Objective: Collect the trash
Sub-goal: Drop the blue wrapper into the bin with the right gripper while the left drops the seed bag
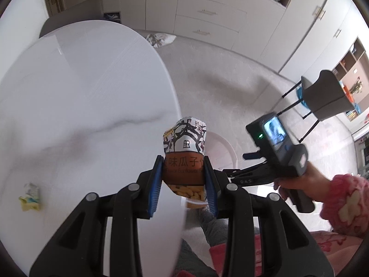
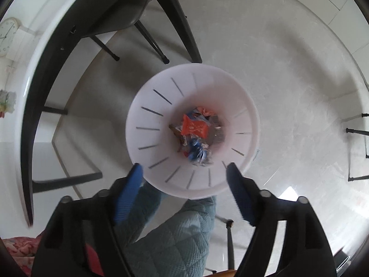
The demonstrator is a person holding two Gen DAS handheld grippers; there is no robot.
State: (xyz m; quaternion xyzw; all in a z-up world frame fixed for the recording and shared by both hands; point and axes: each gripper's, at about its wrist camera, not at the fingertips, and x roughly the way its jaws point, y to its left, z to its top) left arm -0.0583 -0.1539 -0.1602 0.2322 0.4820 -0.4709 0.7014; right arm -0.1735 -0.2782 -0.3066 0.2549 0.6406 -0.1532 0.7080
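My left gripper is shut on a sunflower seed packet, brown and white with black print, held at the white table's right edge. A white slotted bin stands on the floor below; its rim also shows in the left wrist view behind the packet. My right gripper is open and empty, pointing straight down over the bin, which holds orange and blue wrappers. A crumpled yellow-white wrapper lies on the table at the left. The right gripper's body shows in the left wrist view.
A crumpled bag lies on the floor beyond the table. A grey chair stands at the right, another chair under the table. White cabinets line the far wall. My quilted trouser leg is below the bin.
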